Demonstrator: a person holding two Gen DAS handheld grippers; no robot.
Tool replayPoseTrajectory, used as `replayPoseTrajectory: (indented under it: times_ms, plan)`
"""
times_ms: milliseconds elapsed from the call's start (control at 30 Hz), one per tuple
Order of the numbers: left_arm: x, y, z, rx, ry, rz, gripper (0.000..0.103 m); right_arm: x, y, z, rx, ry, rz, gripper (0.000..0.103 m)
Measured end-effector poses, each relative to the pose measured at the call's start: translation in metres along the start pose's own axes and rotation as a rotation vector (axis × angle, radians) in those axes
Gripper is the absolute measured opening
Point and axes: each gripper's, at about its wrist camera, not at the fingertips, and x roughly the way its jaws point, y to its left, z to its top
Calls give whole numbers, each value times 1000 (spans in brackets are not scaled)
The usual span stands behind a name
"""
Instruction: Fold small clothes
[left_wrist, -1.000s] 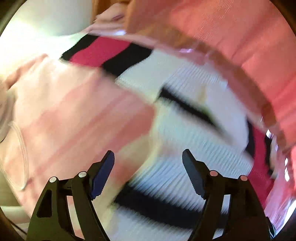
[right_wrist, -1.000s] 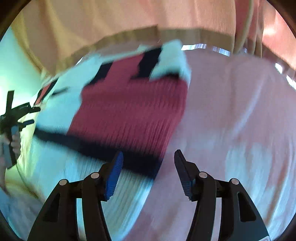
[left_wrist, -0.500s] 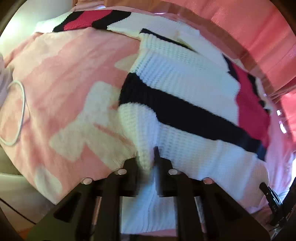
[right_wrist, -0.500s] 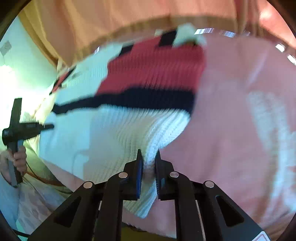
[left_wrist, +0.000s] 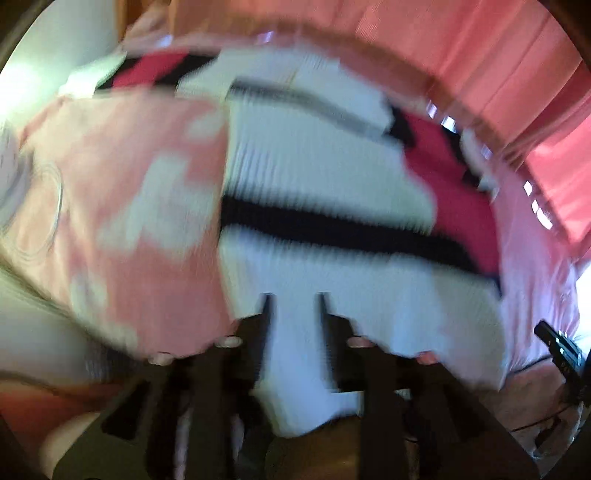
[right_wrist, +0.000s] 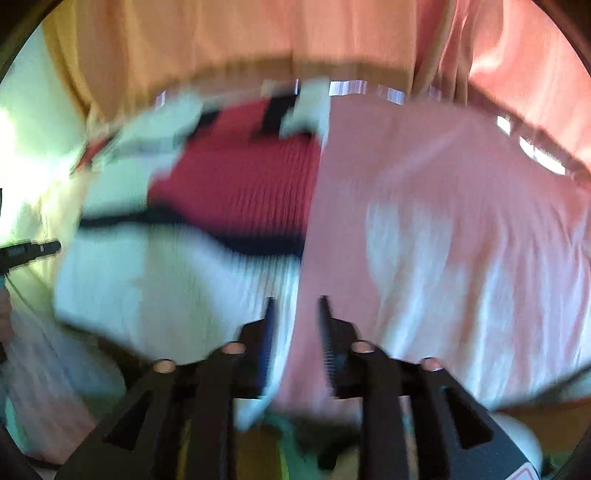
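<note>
A small knitted sweater (left_wrist: 332, 177), white with black stripes and red blocks, lies spread on a pink patterned cloth (left_wrist: 122, 192). My left gripper (left_wrist: 293, 299) is shut on its white hem, which bunches between the fingers. In the right wrist view the sweater (right_wrist: 184, 236) lies to the left. My right gripper (right_wrist: 295, 301) grips its other hem corner, with white knit between the narrowly parted fingers. Both views are motion-blurred.
Pink and orange curtains (left_wrist: 480, 55) hang behind the surface. A white cable loop (left_wrist: 55, 206) lies on the cloth at the left. The right gripper shows at the edge of the left wrist view (left_wrist: 561, 347), and the left gripper in the right wrist view (right_wrist: 26, 251).
Both grippers went from open above the sweater to shut on its hem corners. The sweater has since shifted and both views have blurred with motion.
</note>
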Motion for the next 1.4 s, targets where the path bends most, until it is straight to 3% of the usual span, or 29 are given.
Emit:
replayPoseTrajectory:
  times_ms: [33,67,200,333,467,567,733,800,833,933,1033,1167,1267,1400]
  plan:
    - [-3,-6,17,6,-41,1,61,3,-2,16,-2,-28,-5,47]
    - [-3,-16,37,13,-93,13,61,11,-4,41,-10,-61,-11,50]
    - [35,-39,102,7,-133,-2,66,70,-19,116,32,-89,33,53]
    - [71,-41,129,-21,-119,-36,66,150,-30,169,82,-49,24,53]
    - [93,-42,139,12,-127,-9,66,204,-39,190,145,-13,84,53]
    - [101,-39,142,38,-128,25,66,225,-40,191,185,-12,178,16]
    - [108,-32,154,1,-140,13,66,180,-45,210,154,-198,55,12]
    - [110,-33,157,-6,-148,25,66,177,-61,214,176,-215,8,12]
    - [112,-34,158,-6,-148,30,66,186,-69,213,177,-194,-26,12]
    - [124,-37,158,8,-115,53,66,213,-68,205,151,-91,-7,15]
    - [125,-39,153,27,-91,62,66,188,-55,209,130,-121,-38,23]
    - [104,-38,134,58,-105,43,68,122,-44,188,81,-184,-33,57]
    - [84,-32,111,49,-126,12,72,90,-29,137,69,-110,20,57]
    - [73,-29,88,33,-137,-13,73,89,-16,32,140,65,73,57]
